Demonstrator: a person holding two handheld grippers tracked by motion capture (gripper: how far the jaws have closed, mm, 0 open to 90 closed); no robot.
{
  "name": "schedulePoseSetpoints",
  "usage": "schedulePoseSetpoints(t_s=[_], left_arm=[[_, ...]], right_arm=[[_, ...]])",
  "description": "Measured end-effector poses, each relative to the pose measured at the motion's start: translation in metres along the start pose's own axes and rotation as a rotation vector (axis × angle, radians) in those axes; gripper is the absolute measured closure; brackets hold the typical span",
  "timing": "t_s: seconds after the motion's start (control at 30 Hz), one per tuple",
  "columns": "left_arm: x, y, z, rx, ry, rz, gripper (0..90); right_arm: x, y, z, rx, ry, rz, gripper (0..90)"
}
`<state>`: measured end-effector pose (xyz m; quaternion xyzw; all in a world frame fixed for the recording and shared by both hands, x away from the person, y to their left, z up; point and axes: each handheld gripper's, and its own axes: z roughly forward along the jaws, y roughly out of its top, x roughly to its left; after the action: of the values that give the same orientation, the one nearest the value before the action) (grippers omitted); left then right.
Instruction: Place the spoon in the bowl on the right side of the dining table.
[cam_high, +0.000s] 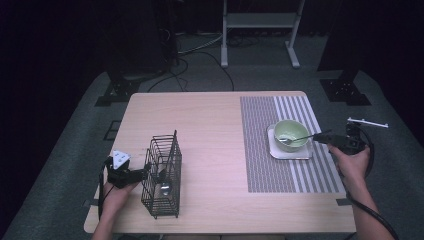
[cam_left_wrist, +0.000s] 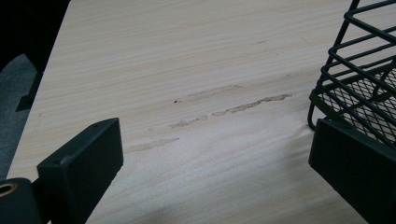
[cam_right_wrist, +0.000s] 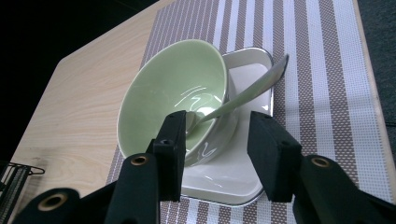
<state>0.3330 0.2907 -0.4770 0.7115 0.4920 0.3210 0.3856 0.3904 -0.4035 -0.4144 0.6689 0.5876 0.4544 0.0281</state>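
Wire basket (cam_high: 162, 175) sits near left table edge, well apart from mat (cam_high: 260, 150). Spoon (cam_right_wrist: 243, 93) rests in green bowl (cam_right_wrist: 173, 93) on white plate (cam_right_wrist: 243, 177), handle angled up over rim toward right gripper (cam_right_wrist: 217, 154), jaws parted, nothing gripped. Left gripper (cam_left_wrist: 215, 177) wide, beside basket.

between the wire basket (cam_high: 162, 176) on your left and the striped placemat (cam_high: 260, 150), bare tabletop (cam_high: 210, 130) gives free passage; on the mat the green bowl (cam_high: 291, 134), spoon (cam_high: 300, 138) and square plate (cam_high: 290, 151) block.
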Motion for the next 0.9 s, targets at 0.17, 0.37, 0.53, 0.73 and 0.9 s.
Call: schedulePoseSetpoints(t_s=[0.17, 0.37, 0.53, 0.73, 0.9], left_arm=[[0.0, 0.0, 0.0, 0.001, -0.001, 0.0, 2.1], [0.0, 0.0, 0.0, 0.001, -0.001, 0.001, 2.2], [0.0, 0.0, 0.0, -0.002, -0.001, 0.002, 2.1], [0.0, 0.0, 0.0, -0.002, 0.0, 0.002, 2.1], [0.0, 0.0, 0.0, -0.002, 0.0, 0.002, 2.1]], right_arm=[[-0.001, -0.005, 0.001, 0.004, 0.011, -0.002, 55.6], [-0.002, -0.011, 0.001, 0.014, 0.013, -0.011, 54.8], [-0.001, -0.017, 0.002, 0.021, 0.013, -0.025, 54.1], [0.004, -0.024, 0.004, 0.041, 0.005, -0.056, 52.1], [0.007, -0.029, 0.005, 0.053, 0.014, -0.068, 48.4]])
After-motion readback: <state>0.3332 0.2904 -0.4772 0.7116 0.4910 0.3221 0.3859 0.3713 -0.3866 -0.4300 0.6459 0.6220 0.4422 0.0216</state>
